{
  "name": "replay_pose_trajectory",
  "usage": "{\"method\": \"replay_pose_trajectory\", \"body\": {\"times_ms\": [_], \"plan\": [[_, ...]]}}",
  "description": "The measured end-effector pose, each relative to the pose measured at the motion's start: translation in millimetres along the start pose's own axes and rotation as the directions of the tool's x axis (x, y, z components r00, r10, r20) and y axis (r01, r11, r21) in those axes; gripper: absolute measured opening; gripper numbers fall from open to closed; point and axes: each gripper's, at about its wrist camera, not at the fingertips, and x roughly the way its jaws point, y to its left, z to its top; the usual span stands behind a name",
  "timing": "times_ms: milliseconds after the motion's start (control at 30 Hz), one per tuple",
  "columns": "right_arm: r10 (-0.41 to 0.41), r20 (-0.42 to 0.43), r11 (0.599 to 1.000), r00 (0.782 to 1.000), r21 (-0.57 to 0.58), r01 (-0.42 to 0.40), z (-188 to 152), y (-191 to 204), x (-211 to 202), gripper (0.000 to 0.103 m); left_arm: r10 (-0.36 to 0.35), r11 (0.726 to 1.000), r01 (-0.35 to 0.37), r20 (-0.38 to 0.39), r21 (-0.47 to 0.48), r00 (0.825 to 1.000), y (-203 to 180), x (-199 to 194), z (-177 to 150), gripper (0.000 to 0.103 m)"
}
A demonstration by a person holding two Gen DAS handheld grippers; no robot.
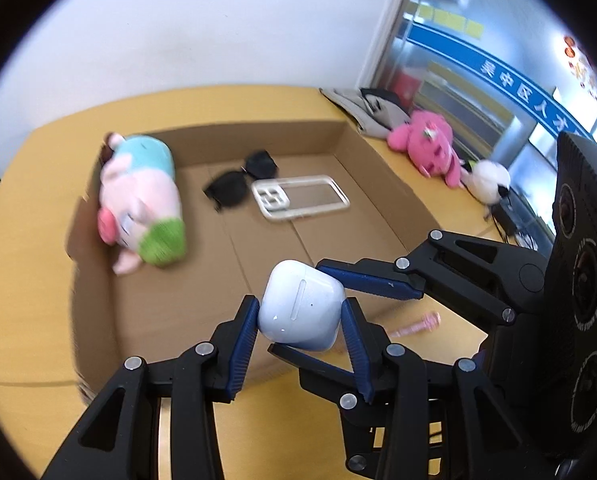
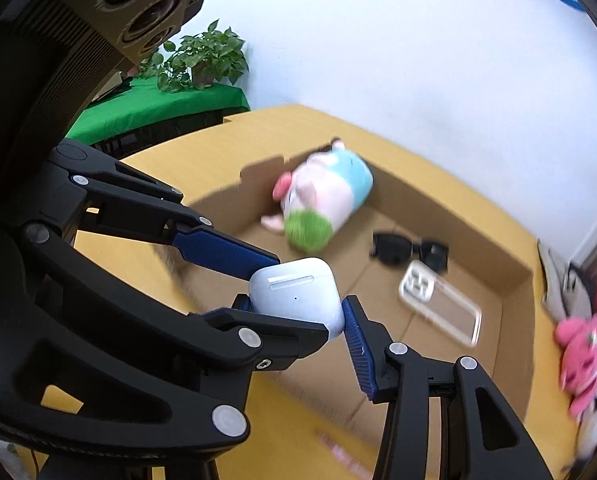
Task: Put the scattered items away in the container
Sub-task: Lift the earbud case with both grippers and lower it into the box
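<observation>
A white earbud case (image 1: 300,308) hangs in the air over the near wall of an open cardboard box (image 1: 378,184). My left gripper (image 1: 298,340) is shut on it, its blue pads pressing the case's left and right sides. From the right, my right gripper (image 1: 304,312) grips the same case, one finger above it and one below. In the right wrist view the case (image 2: 294,296) sits between the right gripper's (image 2: 298,320) fingers, and the left gripper's blue pad (image 2: 222,252) reaches it from the upper left.
In the box lie a pink plush pig (image 1: 138,200), black sunglasses (image 1: 238,184) and a clear phone case (image 1: 298,198). On the yellow table (image 1: 30,240) outside it are a pink plush (image 1: 426,144), a white plush (image 1: 490,176), a small pink item (image 1: 416,324) and a bag (image 1: 370,112). A potted plant (image 2: 202,60) stands at the far left.
</observation>
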Motion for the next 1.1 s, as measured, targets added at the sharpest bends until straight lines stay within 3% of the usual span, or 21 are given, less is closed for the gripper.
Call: {"method": "replay_pose_trajectory", "body": {"times_ms": [233, 500, 833, 1100], "plan": [[0.06, -0.058, 0.998, 0.996, -0.025, -0.062, 42, -14, 45, 0.05, -0.005, 0.997, 0.002, -0.045, -0.073, 0.999, 49, 19, 31, 0.041], [0.156, -0.161, 0.988, 0.975, 0.03, -0.153, 47, -27, 110, 0.05, -0.039, 0.986, 0.015, -0.144, -0.167, 0.989, 96, 66, 35, 0.041], [0.296, -0.293, 0.955, 0.909, 0.113, -0.274, 30, -27, 163, 0.05, -0.069, 0.949, -0.018, -0.261, -0.316, 0.963, 127, 109, 11, 0.041], [0.361, -0.384, 0.932, 0.85, 0.181, -0.315, 22, -30, 183, 0.05, -0.095, 0.923, -0.035, -0.314, -0.383, 0.945, 137, 123, 1, 0.04]]}}
